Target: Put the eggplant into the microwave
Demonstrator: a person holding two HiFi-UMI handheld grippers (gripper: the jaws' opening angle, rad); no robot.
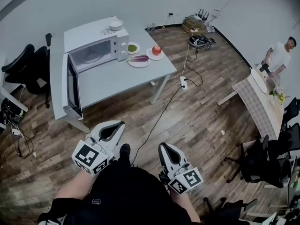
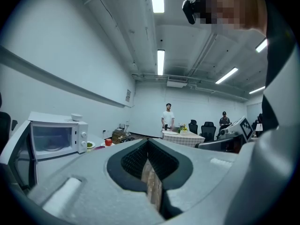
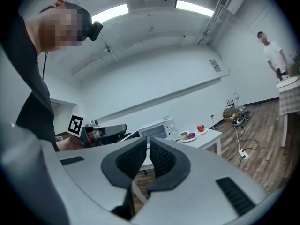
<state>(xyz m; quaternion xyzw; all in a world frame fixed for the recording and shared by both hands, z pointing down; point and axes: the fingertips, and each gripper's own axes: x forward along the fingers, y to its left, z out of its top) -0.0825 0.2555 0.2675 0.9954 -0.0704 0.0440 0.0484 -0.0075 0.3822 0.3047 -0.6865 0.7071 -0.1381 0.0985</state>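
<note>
The left gripper (image 1: 120,124) and right gripper (image 1: 165,147), jaws together and empty, face the table (image 1: 117,81) where the eggplant (image 1: 139,58) lies on a plate (image 1: 139,65) beside the open microwave (image 1: 96,41). Likely best approach: the table's right-hand end (the door (image 1: 71,86) juts out at left). A cable (image 1: 159,116) crosses the otherwise bare floor.

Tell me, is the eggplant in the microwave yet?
Not yet. Done: the microwave has its door open. In hand: nothing; the left gripper and right gripper are both shut and empty, away from the table. Left: the eggplant lies on its plate beside the microwave, so it must be picked up and put inside.
</note>
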